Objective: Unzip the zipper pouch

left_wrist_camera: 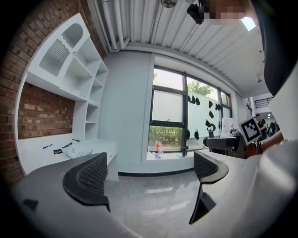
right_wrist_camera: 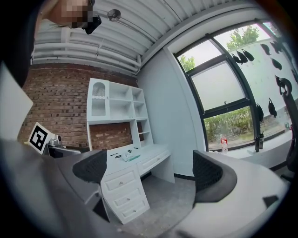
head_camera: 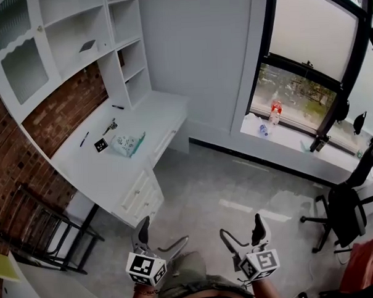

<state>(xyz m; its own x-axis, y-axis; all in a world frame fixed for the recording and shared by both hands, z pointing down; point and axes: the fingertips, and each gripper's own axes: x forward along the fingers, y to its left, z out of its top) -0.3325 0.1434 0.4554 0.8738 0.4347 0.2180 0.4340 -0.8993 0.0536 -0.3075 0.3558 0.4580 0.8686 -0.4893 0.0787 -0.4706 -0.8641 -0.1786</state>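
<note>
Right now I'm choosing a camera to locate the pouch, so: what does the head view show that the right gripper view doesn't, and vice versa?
Head view only: the black folding frame beside the desk, the person's lap, and the left claw and right claw together from above, both open and empty.
Right gripper view only: the slatted ceiling and the pipes under it.
Both: the desk with the zipper pouch lying on it, the shelves, the brick wall, and the bottle on the window sill.
</note>
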